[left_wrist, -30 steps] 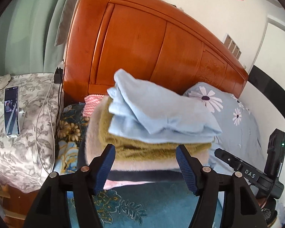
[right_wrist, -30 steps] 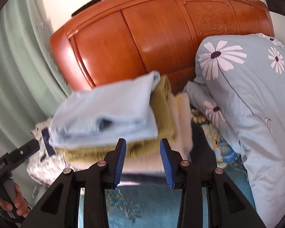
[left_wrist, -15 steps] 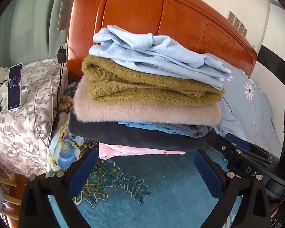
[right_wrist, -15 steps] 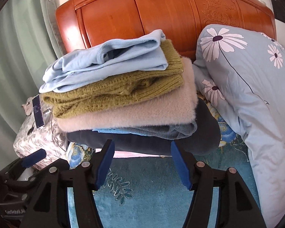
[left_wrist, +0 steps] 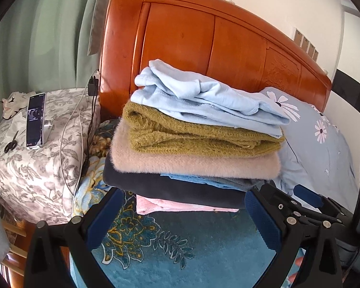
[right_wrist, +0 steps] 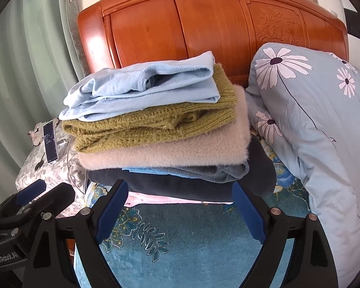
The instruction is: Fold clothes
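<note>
**Ana:** Since both claws are off the cloth, start there. What do you see at the left gripper (left_wrist: 180, 216)?

**Ben:** Its blue-padded jaws are spread wide, having just been opening, with nothing between them but the teal floral bedspread (left_wrist: 204, 252). The right gripper (right_wrist: 180, 206) is the same: jaws just been opening, parted wide, pads touching no fabric.

**Ana:** And the clothes?

**Ben:** Straight ahead of both claws and slightly above the fingertips sits the stack of folded clothes (left_wrist: 194, 144), resting on the bedspread in front of the orange wooden headboard (left_wrist: 228, 43). On top lies a folded pale blue sweatshirt (right_wrist: 144, 88), then a mustard knitted jumper (right_wrist: 144, 127), a fluffy beige sweater (left_wrist: 192, 163), a blue-grey piece, a dark navy garment (left_wrist: 168, 189) and a pink one (left_wrist: 180, 206) at the bottom.

**Ana:** Which way does it run?

**Ben:** Its long axis lies across both views, left to right, parallel to the headboard, so the near edge faces the jaws broadside. The blue daisy-print pillow (right_wrist: 312, 120) is just beside it on the right.

**Ana:** Which hand is nearer?

**Ben:** Hard to separate; they sit side by side, each visible in the other's view. I judge this piece finished, so the next move likely turns away from the pile.
</note>
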The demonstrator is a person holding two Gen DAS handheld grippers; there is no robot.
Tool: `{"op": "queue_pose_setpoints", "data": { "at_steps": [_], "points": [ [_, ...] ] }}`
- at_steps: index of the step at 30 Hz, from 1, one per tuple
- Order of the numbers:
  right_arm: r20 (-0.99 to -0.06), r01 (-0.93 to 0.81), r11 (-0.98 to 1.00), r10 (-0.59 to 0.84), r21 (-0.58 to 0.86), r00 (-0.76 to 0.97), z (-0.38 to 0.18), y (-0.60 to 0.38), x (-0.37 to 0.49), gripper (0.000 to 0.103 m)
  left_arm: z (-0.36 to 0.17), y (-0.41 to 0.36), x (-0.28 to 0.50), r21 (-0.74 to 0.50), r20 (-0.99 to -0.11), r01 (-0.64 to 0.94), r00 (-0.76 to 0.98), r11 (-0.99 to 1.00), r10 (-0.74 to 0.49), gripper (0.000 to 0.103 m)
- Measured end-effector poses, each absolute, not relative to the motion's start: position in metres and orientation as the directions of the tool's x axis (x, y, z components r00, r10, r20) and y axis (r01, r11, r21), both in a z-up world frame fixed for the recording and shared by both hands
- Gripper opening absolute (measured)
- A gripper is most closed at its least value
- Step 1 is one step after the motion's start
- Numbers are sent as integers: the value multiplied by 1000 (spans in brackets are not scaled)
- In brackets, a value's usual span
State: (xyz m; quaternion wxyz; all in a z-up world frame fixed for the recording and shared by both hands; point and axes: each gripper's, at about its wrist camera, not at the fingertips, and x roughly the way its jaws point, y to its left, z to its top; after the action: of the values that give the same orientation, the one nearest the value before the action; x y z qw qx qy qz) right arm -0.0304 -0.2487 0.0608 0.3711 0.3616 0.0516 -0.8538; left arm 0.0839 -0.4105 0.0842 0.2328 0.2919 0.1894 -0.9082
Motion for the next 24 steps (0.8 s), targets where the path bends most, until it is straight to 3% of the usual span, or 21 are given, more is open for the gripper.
{"op": "queue_pose_setpoints", "data": {
  "at_steps": [3,8,24],
  "points": [
    [-660,665,-725,-589,178,-466,63,-249,-34,98,85,-414,81,-204,-624,532,-718,-822,-310,103],
    [-662,662,-732,-577,160,-478,65,-252,-40,103,82,-428,75,-155,-635,587,-675,-795,-375,103],
    [-680,656,-744,-547,127,-489,74,-275,-69,103,84,-446,36,-59,-659,613,-617,-788,-431,103]
  ]
}}
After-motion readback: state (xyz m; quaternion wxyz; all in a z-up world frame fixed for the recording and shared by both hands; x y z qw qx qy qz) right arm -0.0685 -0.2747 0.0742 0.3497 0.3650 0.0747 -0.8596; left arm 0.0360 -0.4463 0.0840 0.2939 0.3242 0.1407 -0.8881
